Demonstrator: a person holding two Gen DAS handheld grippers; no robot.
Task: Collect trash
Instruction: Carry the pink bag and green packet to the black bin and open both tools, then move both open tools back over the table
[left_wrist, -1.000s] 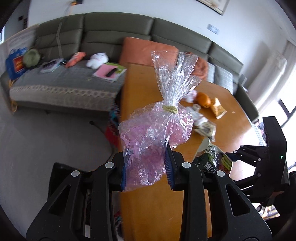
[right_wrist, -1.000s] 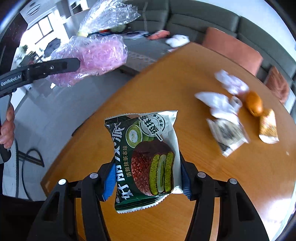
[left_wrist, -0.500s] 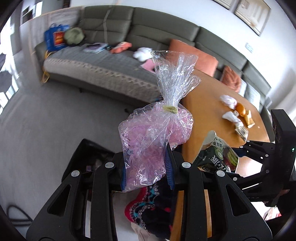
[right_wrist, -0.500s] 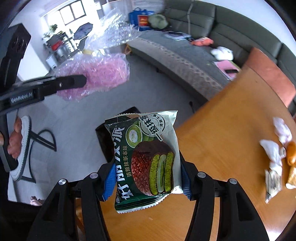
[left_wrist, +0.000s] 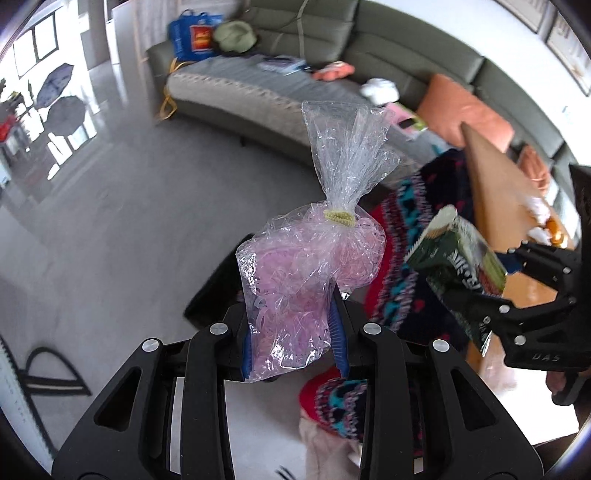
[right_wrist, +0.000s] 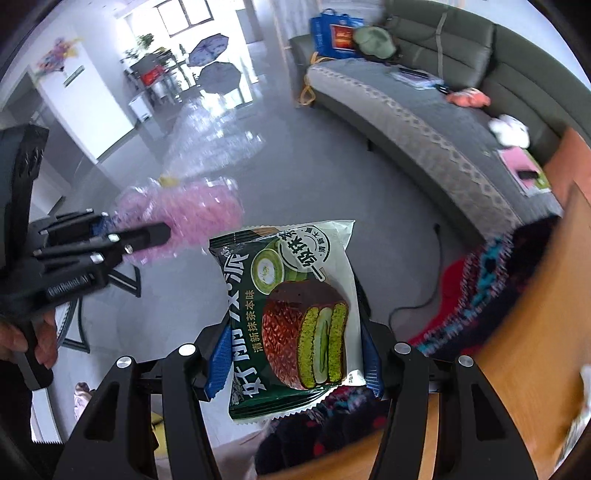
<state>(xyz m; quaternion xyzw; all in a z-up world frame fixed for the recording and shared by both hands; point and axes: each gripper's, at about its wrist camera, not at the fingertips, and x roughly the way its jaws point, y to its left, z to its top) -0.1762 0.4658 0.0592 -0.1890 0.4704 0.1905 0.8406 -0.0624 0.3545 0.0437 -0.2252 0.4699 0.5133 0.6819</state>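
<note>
Left wrist view: the left gripper (left_wrist: 293, 341) pinches a clear crinkled plastic bag of pink strands (left_wrist: 306, 266) above the grey floor (left_wrist: 110, 221). Beside it, the right gripper (right_wrist: 293, 363) clamps a green snack-cake wrapper (right_wrist: 291, 314) near the wooden table (right_wrist: 535, 314) edge.

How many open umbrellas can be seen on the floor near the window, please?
2. In the right wrist view, a blue patterned umbrella stands nearer the window, and a dark grey umbrella sits just in front of it. Others may be hidden behind the furniture there.
</note>
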